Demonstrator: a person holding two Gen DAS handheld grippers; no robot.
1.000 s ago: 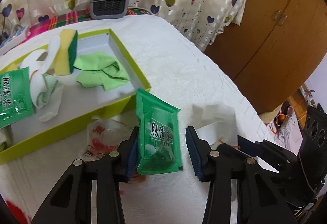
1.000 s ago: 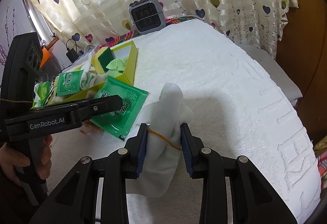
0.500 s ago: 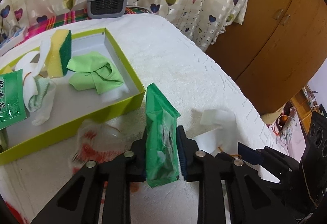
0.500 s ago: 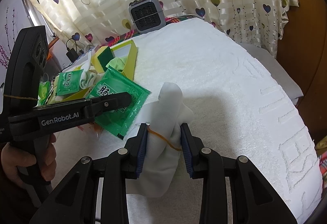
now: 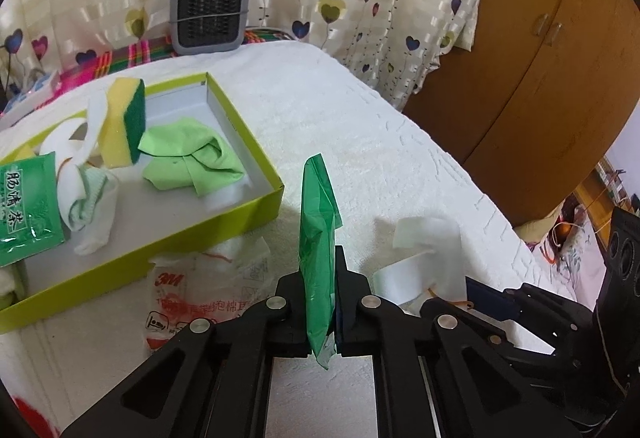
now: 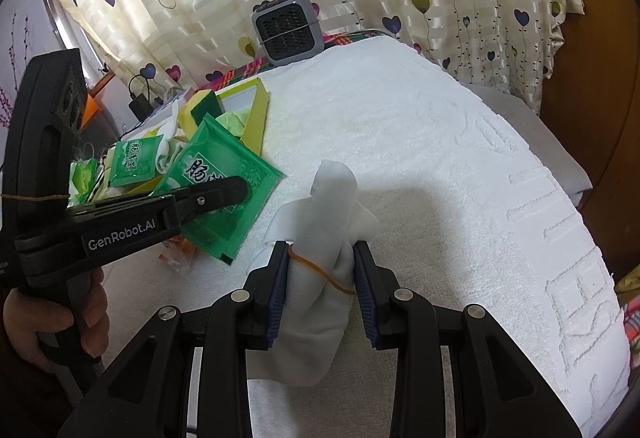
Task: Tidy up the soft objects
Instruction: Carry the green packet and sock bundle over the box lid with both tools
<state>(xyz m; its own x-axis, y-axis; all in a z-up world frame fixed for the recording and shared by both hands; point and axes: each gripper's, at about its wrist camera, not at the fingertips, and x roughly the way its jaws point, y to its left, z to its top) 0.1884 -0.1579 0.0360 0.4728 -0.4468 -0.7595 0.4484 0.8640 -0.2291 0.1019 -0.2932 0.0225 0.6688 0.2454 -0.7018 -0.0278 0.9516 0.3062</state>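
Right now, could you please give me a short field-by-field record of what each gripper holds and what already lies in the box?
left gripper: shut on green tea packet, its jaws having just closed
right gripper: shut on white cloth bundle tied with a rubber band
green box: holds sponge, green cloth, second tea packet, white rolled cloths
surface: white towel
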